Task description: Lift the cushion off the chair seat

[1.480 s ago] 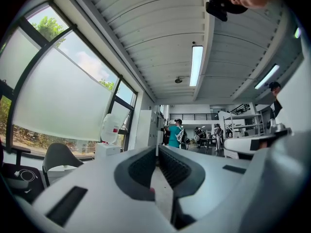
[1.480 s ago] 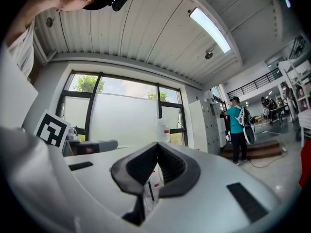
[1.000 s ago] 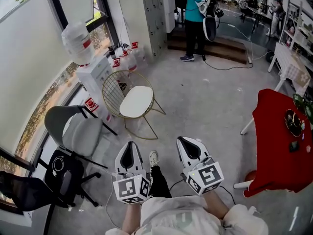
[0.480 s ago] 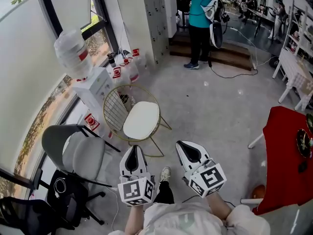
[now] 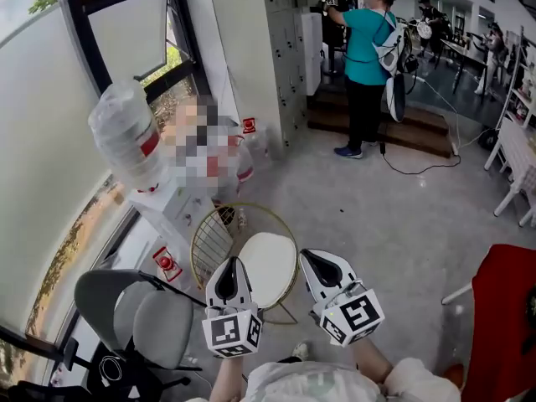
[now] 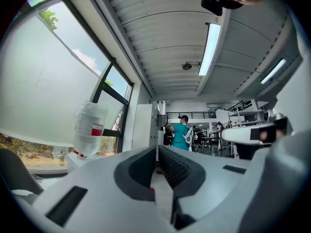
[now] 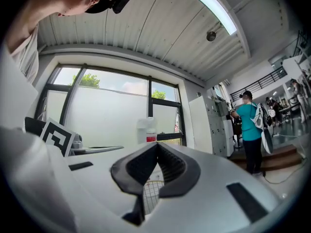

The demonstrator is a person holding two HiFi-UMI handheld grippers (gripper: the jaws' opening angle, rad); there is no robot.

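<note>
A round white cushion lies on the seat of a gold wire chair, low in the middle of the head view. My left gripper is shut and empty, its tip over the cushion's near left edge. To its right my right gripper is also shut on nothing, with its tip just past the cushion's right edge. In the left gripper view the left gripper has its pads together. The right gripper view shows the right gripper closed, with the chair's wire mesh in the gap below the pads.
A water dispenser with an upturned bottle stands by the window behind the chair. A grey office chair sits at lower left. A red table is at right. A person in a teal shirt stands far back.
Both grippers have travelled forward together towards the wire chair. It was well ahead of the tips a second ago and now lies right at them. The jaws stayed closed.
</note>
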